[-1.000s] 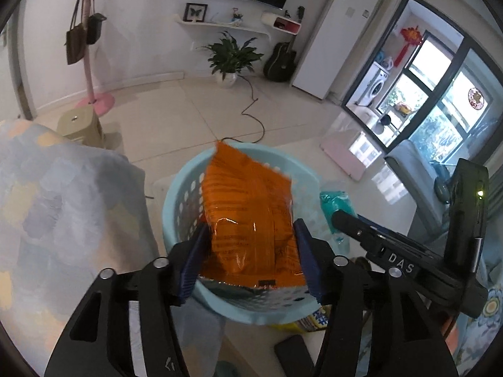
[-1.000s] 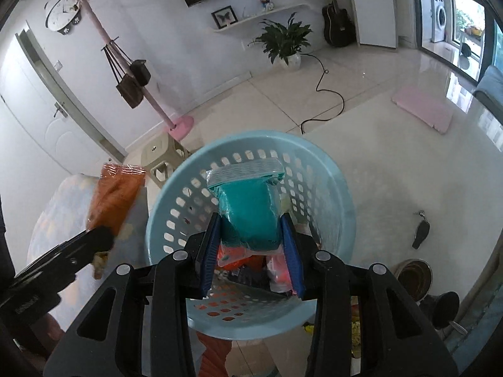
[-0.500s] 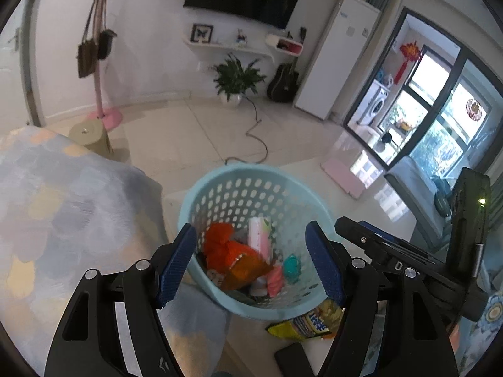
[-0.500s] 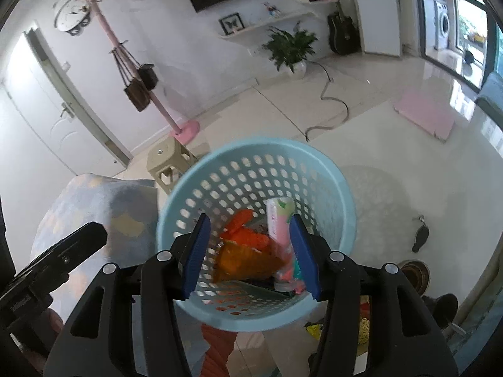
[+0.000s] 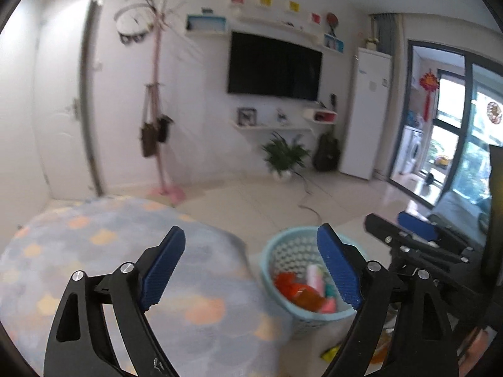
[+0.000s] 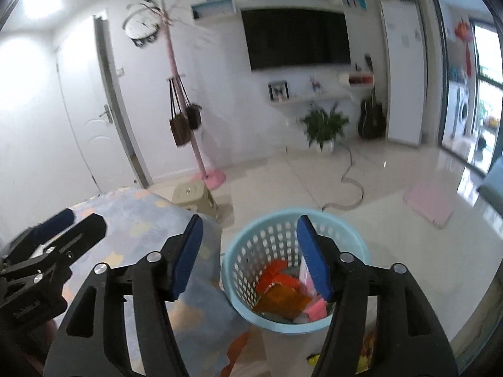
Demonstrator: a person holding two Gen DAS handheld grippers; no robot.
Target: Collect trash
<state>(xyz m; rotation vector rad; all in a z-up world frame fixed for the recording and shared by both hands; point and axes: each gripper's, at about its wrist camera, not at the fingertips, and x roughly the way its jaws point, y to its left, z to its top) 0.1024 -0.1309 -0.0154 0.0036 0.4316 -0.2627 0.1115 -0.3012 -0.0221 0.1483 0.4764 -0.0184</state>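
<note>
The light blue basket [image 6: 295,270] sits on the floor beside the patterned blanket [image 5: 103,260], holding orange, pink and white wrappers [image 6: 284,295], and above it both the left gripper [image 5: 251,270] and right gripper [image 6: 250,253] are spread wide, holding nothing.

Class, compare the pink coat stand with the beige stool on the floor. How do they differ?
The coat stand is tall, thin and pink, and bags hang from it; the stool is low, squat and beige, with nothing on it. The coat stand is by the wall; the stool is beside the patterned cover. Both stand upright on the floor.
</note>
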